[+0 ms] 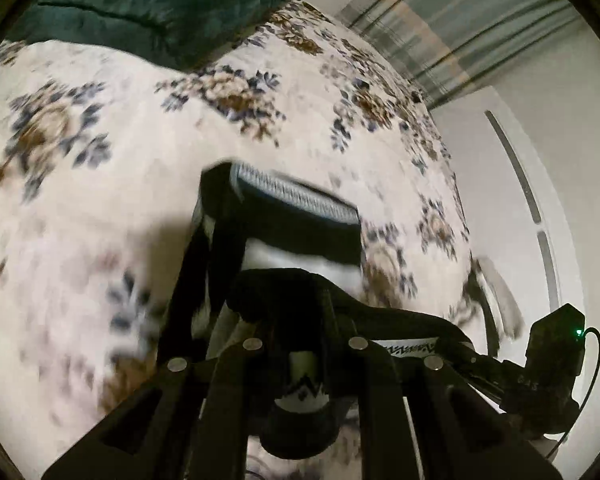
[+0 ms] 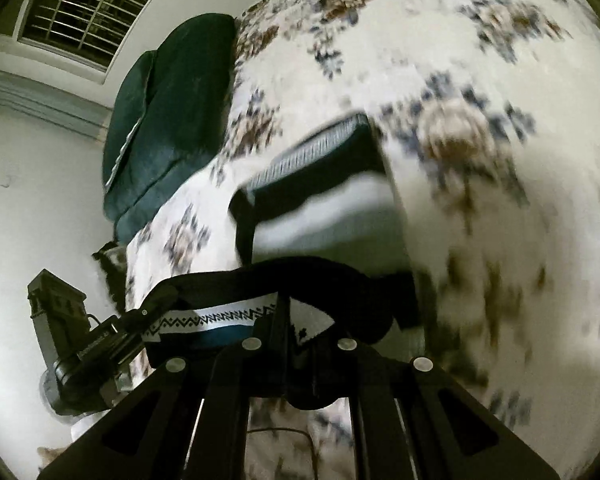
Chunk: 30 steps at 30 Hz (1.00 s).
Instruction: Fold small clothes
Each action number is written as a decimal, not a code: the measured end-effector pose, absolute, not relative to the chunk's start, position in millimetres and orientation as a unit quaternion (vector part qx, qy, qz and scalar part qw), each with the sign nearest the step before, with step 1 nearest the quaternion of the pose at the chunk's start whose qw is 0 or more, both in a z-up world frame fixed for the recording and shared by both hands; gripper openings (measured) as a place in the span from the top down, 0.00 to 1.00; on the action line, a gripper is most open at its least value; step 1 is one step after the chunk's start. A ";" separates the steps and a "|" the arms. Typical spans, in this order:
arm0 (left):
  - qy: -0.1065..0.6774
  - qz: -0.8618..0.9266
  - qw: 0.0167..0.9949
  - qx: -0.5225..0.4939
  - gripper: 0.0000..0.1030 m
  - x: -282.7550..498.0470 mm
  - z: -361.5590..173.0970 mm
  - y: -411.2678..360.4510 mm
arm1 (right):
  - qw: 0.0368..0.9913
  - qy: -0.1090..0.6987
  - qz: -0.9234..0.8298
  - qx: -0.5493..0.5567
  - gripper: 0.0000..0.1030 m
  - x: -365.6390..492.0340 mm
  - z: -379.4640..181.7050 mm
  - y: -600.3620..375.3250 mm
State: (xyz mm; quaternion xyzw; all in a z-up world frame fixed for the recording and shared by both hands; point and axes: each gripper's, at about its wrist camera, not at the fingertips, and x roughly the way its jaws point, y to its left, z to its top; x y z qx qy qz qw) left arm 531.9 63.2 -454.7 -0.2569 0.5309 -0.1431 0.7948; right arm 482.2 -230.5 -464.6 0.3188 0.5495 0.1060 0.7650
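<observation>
A small black and white garment (image 1: 296, 236) with a grey ribbed waistband and a zigzag-patterned band hangs stretched between my two grippers above a floral bedspread (image 1: 100, 160). My left gripper (image 1: 304, 320) is shut on its near edge. In the left wrist view the right gripper (image 1: 540, 364) shows at the lower right, gripping the same edge. In the right wrist view my right gripper (image 2: 300, 316) is shut on the garment (image 2: 324, 200), and the left gripper (image 2: 100, 344) holds the patterned band at the lower left. The fingertips are hidden by cloth. Both views are motion-blurred.
A dark green pillow (image 1: 160, 4) lies at the head of the bed, also in the right wrist view (image 2: 168, 112). A striped curtain (image 1: 460, 20) and white walls lie beyond the bed. A barred window (image 2: 80, 16) is at the upper left.
</observation>
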 end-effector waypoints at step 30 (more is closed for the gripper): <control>0.557 -0.109 0.761 -0.313 0.39 535.1 -519.6 106.6 | 0.714 0.650 0.111 0.236 0.36 632.4 -576.5 -248.7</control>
